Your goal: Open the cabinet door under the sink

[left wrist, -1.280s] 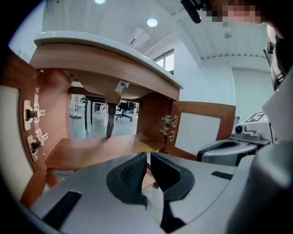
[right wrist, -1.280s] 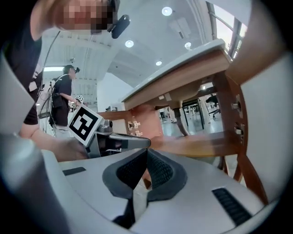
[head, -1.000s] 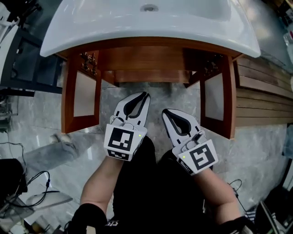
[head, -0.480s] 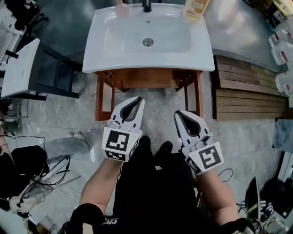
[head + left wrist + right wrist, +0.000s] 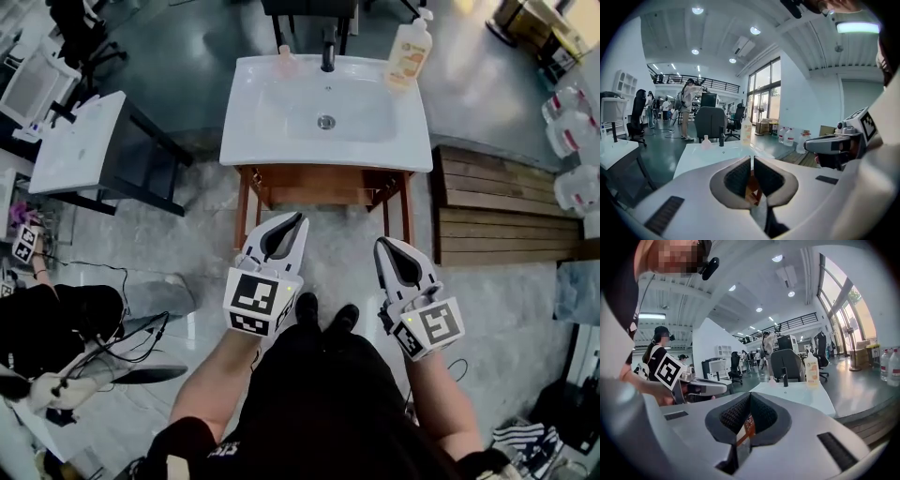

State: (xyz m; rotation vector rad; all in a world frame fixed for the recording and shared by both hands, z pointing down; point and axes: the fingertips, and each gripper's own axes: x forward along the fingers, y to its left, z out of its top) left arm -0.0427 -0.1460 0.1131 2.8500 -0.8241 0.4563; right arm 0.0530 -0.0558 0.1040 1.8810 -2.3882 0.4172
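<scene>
Lifted well back from the under-sink cabinet (image 5: pixel 323 180) since before — left gripper (image 5: pixel 299 221), right gripper (image 5: pixel 382 246) both pressed together, empty — so keep clear of its already-open doors (image 5: pixel 243 216).

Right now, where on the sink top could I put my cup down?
The sink is bare along its left and front rims. Its back edge is crowded with a pink bottle, the faucet and a soap bottle.

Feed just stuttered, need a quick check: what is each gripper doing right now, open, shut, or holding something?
Left gripper: jaws together, holding nothing.
Right gripper: jaws together, holding nothing.
</scene>
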